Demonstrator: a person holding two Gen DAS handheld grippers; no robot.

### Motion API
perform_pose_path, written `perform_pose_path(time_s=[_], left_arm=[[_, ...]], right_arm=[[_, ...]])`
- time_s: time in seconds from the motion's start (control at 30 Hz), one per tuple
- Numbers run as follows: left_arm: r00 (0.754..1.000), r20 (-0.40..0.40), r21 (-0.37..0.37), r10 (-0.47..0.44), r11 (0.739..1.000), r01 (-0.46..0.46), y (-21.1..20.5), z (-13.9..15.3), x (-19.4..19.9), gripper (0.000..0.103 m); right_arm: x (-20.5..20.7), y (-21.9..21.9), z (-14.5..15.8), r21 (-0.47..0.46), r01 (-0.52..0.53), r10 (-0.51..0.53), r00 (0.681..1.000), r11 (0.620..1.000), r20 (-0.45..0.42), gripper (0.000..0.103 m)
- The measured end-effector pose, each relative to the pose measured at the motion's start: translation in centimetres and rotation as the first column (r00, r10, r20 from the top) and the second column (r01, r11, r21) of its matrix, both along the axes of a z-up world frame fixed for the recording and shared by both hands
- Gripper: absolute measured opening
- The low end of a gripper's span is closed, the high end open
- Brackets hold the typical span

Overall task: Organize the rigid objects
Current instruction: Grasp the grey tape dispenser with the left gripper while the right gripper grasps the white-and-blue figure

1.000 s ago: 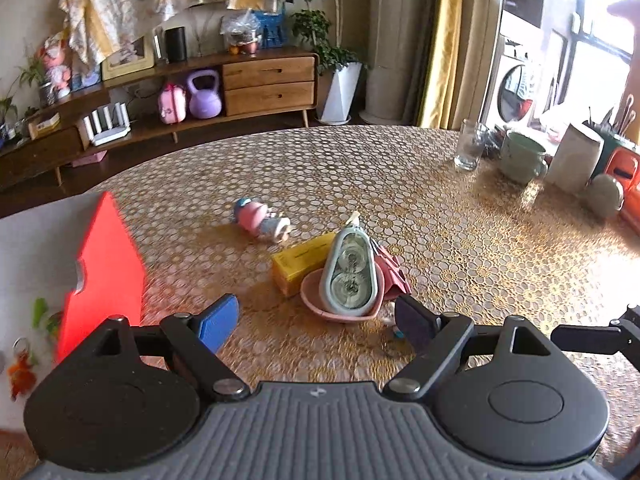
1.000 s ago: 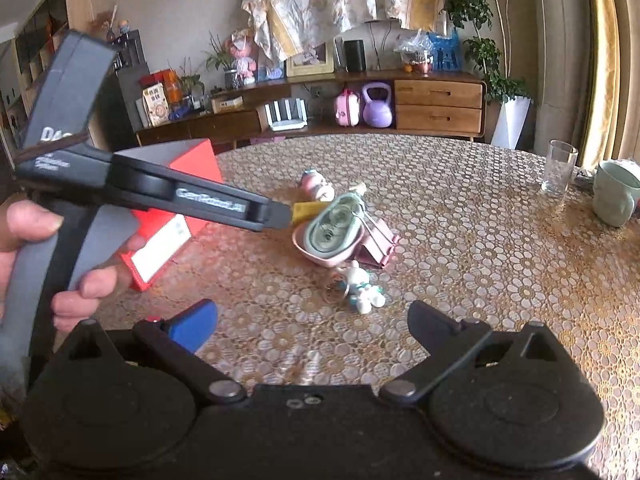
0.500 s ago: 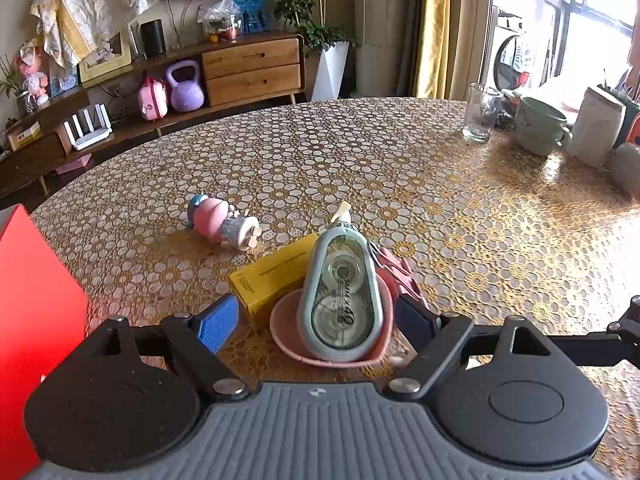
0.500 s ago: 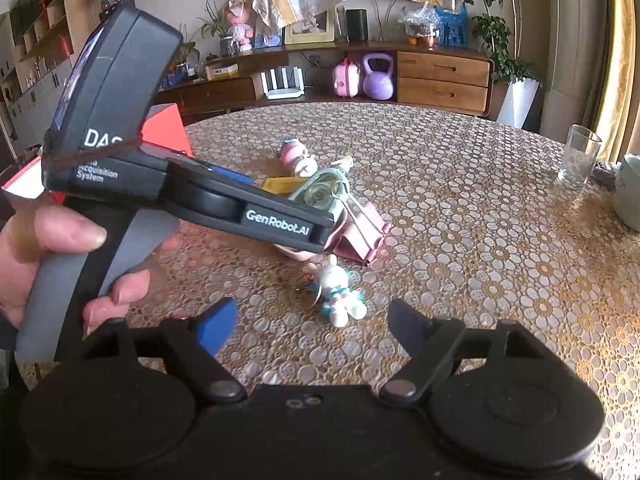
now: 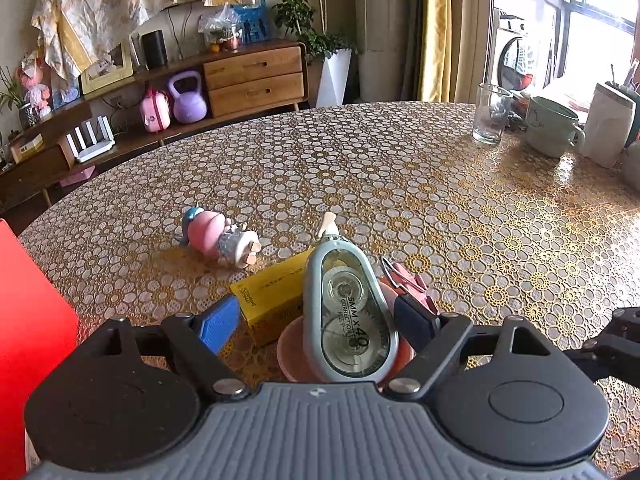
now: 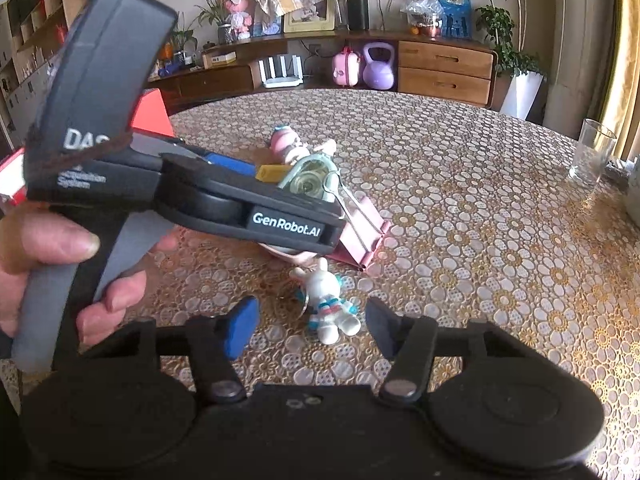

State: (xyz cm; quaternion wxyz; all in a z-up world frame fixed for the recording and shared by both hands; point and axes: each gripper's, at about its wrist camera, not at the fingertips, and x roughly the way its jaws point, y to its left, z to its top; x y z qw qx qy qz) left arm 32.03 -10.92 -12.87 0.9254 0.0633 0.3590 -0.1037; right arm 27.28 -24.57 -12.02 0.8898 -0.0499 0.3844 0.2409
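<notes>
The left gripper [image 5: 316, 322] is held wide open around a grey correction tape [image 5: 348, 312], which lies on a pink dish [image 5: 290, 354] between the fingers; no contact with either finger can be seen. A yellow box [image 5: 272, 292] sits just beside the tape at 9 o'clock, a pink toy [image 5: 218, 238] lies on the table [image 5: 400, 168] at 11 o'clock, and a pink clip [image 5: 408, 282] rests at 3 o'clock. The right gripper [image 6: 310, 326] is likewise spread open, with a white rabbit keychain [image 6: 330, 302] lying between its fingertips, untouched. A red box [image 5: 28, 320] stands at 9 o'clock.
</notes>
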Motion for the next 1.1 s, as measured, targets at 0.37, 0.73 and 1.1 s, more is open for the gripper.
perform_pose_path(time_s=[0.37,0.73,1.1], left_arm=[[1.0,-0.006,-0.008,-0.004,1.0,0.004,-0.3,0.2,0.1,0.049],[1.0,0.006,-0.042,0.007,0.999,-0.006,0.7,1.5,-1.0,0.025],[1.0,0.01,-0.05,0.012,0.999,-0.011,1.0,3.2,-3.7,0.016]], right_arm=[[0.8,0.0,-0.8,-0.047,0.029,-0.029,1.0,0.998,0.01,0.029],[-0.5,-1.0,0.0,0.015,0.06,-0.06,0.998,0.998,0.005,0.024],[-2.9,-2.3,2.1,0.057,0.095,-0.097,0.995,0.994,0.033,0.022]])
